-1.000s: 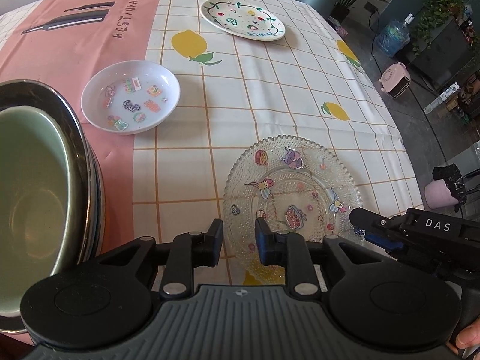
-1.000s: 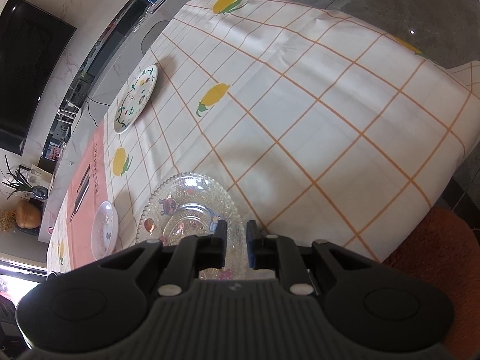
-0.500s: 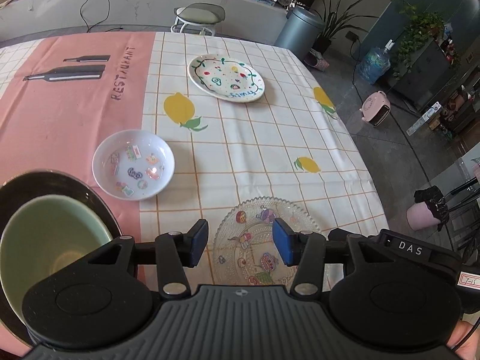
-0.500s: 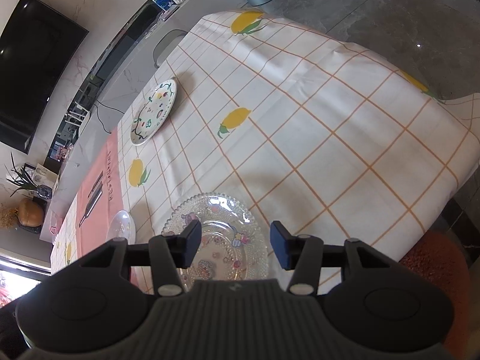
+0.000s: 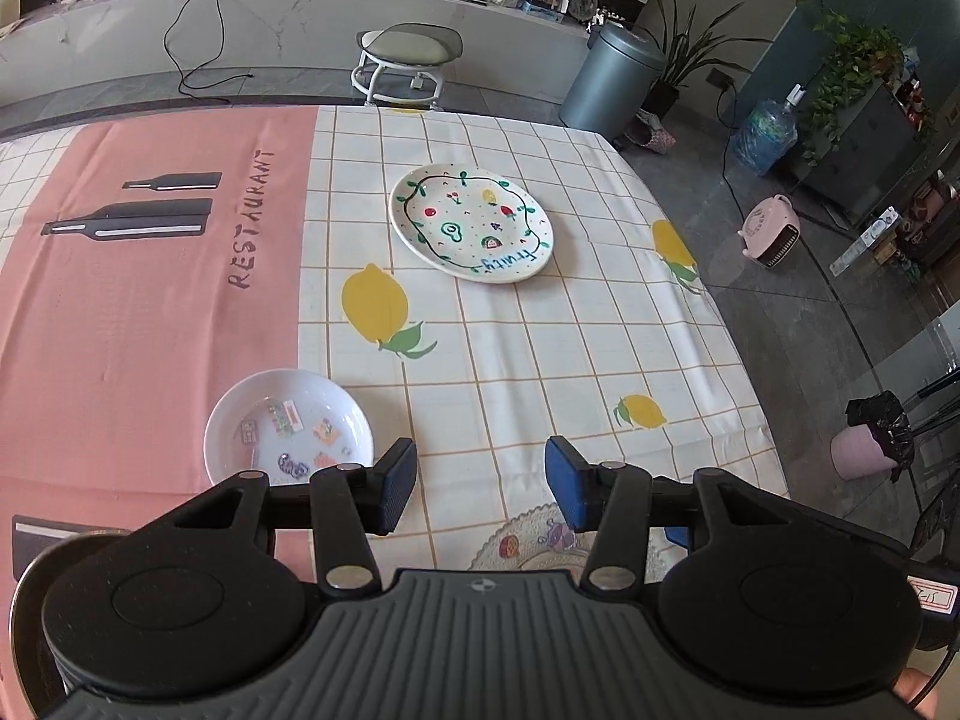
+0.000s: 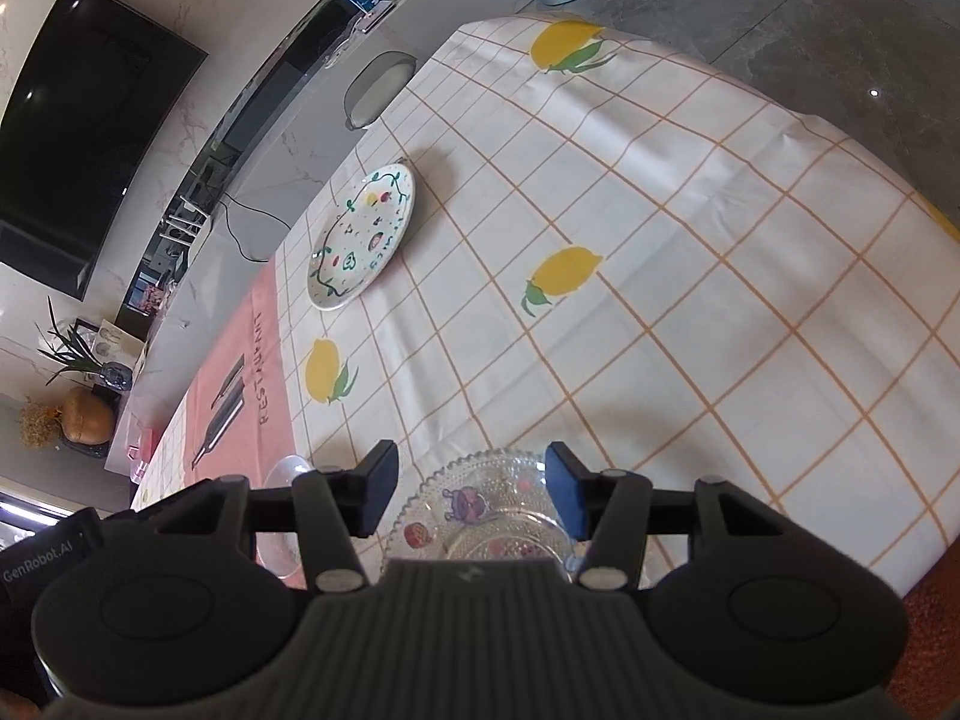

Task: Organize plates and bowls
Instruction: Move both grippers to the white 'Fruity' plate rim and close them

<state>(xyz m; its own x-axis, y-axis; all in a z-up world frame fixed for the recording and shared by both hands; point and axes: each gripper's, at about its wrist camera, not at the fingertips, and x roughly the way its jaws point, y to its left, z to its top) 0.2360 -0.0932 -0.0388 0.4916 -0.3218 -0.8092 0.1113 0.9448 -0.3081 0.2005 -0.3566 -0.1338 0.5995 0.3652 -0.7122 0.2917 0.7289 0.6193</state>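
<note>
A clear glass plate with cartoon stickers [image 5: 534, 537] [image 6: 486, 510] lies on the table below both grippers, partly hidden by them. A small white bowl with stickers [image 5: 288, 426] sits left of it and shows as a sliver in the right wrist view [image 6: 288, 471]. A white painted plate [image 5: 471, 222] [image 6: 363, 237] lies farther back. A dark stacked dish rim [image 5: 24, 594] shows at the lower left. My left gripper [image 5: 480, 489] is open and empty. My right gripper [image 6: 471, 489] is open and empty above the glass plate.
The table has a checked lemon cloth [image 5: 540, 348] with a pink panel [image 5: 138, 300] on the left. A stool [image 5: 408, 60] and a grey bin [image 5: 612, 84] stand beyond the far edge. The table's right edge drops to the floor [image 6: 840, 30].
Both grippers have opened wide and lifted up and back from the glass plate, which stays on the table. The stacked dishes at the left have slid almost out of view.
</note>
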